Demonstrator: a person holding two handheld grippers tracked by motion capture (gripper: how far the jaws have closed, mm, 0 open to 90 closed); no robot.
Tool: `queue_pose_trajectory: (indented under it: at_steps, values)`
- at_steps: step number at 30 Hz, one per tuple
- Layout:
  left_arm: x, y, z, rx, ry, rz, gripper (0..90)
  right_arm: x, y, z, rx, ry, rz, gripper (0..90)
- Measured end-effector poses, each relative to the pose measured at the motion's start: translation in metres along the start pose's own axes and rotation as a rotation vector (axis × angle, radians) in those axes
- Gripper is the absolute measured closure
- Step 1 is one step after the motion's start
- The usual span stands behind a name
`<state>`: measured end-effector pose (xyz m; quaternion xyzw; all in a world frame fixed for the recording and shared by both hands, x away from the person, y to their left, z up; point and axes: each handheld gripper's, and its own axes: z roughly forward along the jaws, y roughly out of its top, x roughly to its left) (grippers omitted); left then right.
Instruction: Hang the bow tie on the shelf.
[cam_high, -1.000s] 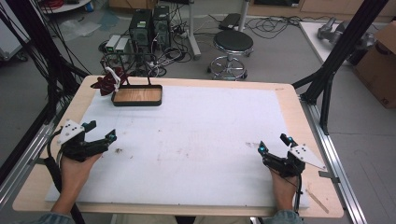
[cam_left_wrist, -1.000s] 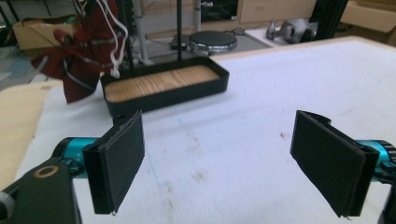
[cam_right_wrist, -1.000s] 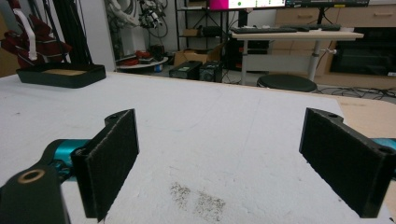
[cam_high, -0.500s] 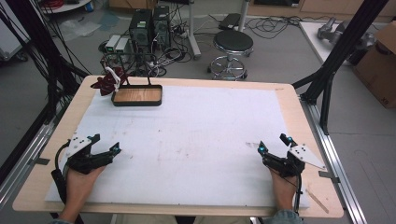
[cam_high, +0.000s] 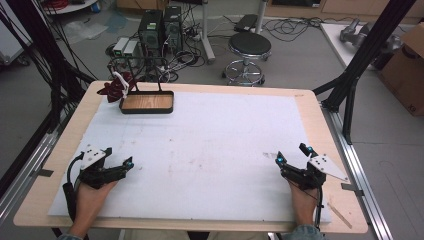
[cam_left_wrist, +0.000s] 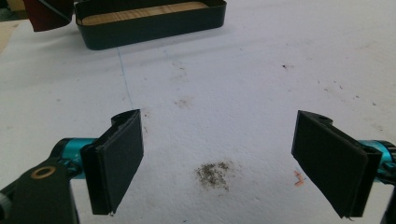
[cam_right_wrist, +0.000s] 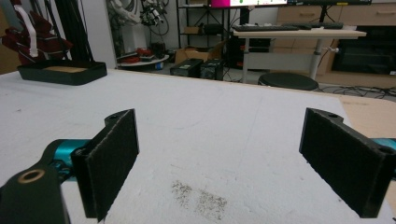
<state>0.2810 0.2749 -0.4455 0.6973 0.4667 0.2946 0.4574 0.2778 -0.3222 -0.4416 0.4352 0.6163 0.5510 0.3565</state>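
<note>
Both grippers sit with jaws spread wide and nothing between them — the left gripper (cam_high: 112, 169) has dropped lower and closer to the near edge than a second ago, while the right gripper (cam_high: 295, 159) hasn't budged. The tray (cam_high: 147, 103) (wood-bottomed, dark rim) and the dark red thing (cam_high: 115, 87) beside it sit well apart at the far left corner of the white mat (cam_high: 210, 145), so I'd say nothing's really started yet.

tool (cam_right_wrist: 219, 158) jaws apart, white mat (cam_right_wrist: 210, 107)
</note>
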Motion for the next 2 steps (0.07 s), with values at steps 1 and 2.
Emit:
queue_pose_trajectory:
  at_steps: [1, 2]
  values:
    - [-0.0001, -0.0003, 0.0003, 0.004, -0.001, 0.0, 17.1, 0.0, -0.0001, 0.0001, 0.0, -0.001, 0.0, 11.1]
    - [-0.0004, -0.0006, 0.0007, 0.007, -0.001, 0.0, 17.1, 0.0001, 0.0, 0.0, 0.001, 0.0, 0.002, 11.1]
